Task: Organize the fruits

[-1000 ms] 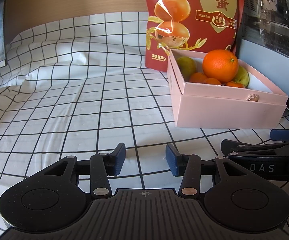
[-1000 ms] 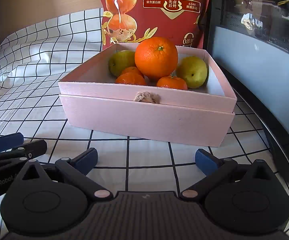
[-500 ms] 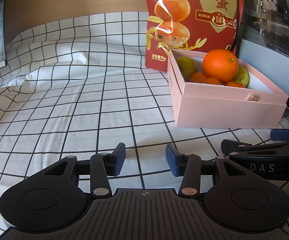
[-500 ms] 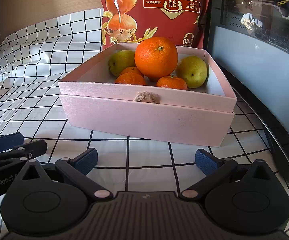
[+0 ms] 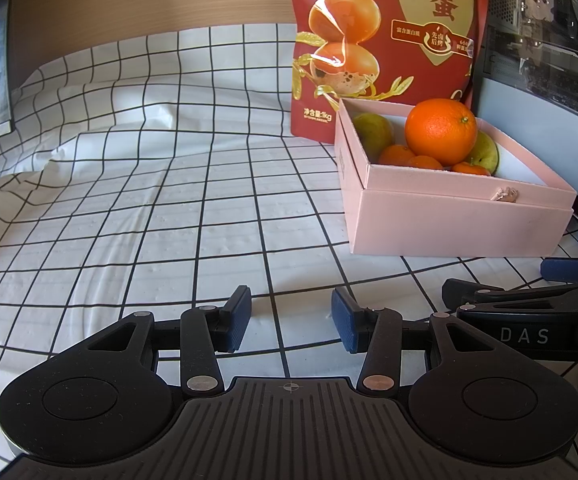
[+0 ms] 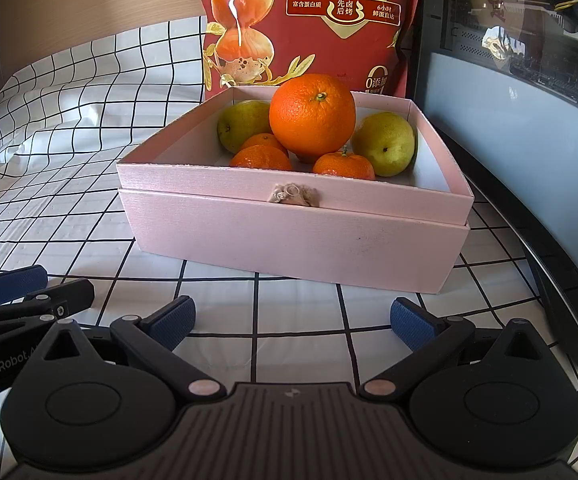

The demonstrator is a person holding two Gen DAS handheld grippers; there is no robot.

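A: Where is the fruit, seen from the right claw [image 6: 292,318]?
B: Straight ahead of it, inside the square pink cardboard box [image 6: 297,236]: a large round orange [image 6: 312,118] atop small tangerines [image 6: 343,165], green pears [image 6: 385,144] to either side.
A: And the claws?
B: Both released, jaws apart, nothing between them. The left claw [image 5: 291,320] is over the checked cloth on the desk [image 5: 149,220]; the box lies ahead to its right
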